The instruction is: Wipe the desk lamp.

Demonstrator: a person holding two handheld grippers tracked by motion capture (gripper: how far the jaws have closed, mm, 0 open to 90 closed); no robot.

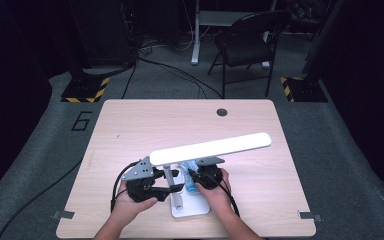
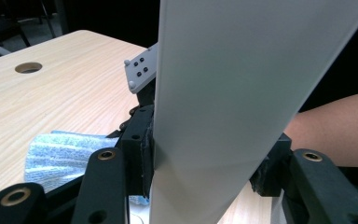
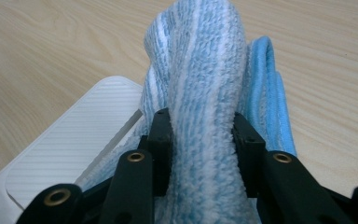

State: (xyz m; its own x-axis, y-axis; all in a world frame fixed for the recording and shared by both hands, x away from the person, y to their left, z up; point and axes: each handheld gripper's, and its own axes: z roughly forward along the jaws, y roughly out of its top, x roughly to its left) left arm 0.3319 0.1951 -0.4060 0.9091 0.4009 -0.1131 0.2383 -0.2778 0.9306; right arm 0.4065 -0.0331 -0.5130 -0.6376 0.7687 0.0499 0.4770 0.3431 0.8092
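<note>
At the near edge of the table (image 1: 130, 120), the left gripper (image 1: 150, 187) is closed on the white lamp (image 1: 210, 148) arm. The lamp's long bar runs left to right. Just right of the lamp post, the right gripper (image 1: 202, 177) pinches the blue cloth (image 3: 200, 93), beside the lamp base (image 3: 74, 140). A "6" (image 1: 82, 120) is marked on the floor.

Each black claw (image 1: 167, 190) has brass-ringed holes, a grey three-cornered plate (image 1: 141, 169) and a trailing black cable (image 1: 115, 187).
</note>
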